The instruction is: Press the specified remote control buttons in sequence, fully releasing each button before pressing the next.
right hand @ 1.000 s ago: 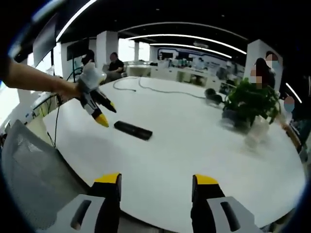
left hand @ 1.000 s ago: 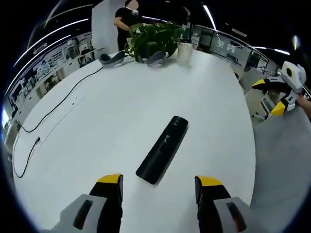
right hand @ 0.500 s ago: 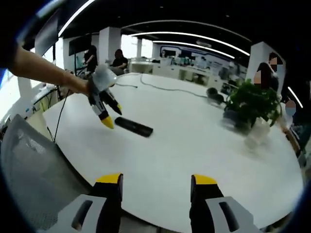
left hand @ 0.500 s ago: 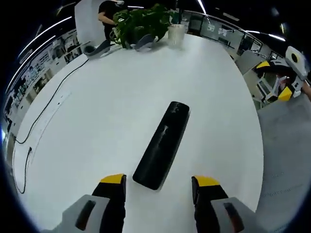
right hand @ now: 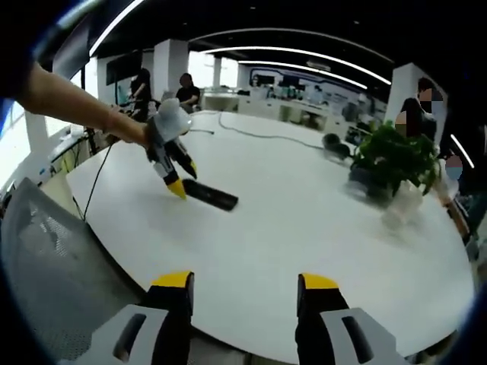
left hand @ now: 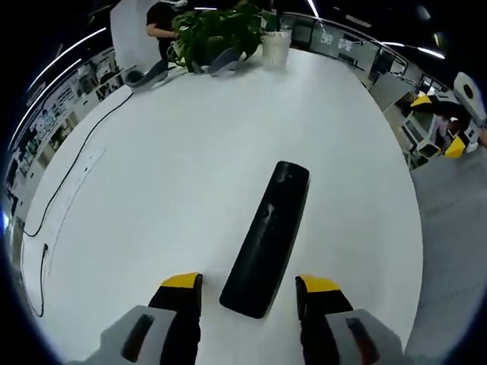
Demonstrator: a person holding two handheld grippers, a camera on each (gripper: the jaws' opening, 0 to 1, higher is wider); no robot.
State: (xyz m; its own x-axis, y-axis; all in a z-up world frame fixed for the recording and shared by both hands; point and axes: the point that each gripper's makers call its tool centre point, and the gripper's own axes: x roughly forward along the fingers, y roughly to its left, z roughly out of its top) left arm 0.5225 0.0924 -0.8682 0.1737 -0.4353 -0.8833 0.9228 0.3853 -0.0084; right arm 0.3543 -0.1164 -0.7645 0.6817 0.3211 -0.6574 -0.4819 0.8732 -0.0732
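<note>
The black remote (left hand: 270, 236) lies with its near end between the left tool's (left hand: 248, 285) parted jaws.

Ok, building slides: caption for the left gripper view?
Open left gripper poised over black remote control on round white table.

Bare table (left hand: 175, 175) around remote (left hand: 268, 237); plant (left hand: 213, 30) far off.

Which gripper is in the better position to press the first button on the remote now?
Probably the left gripper: the remote lies just ahead between its open jaws. The right gripper is off the table edge, far away.
</note>
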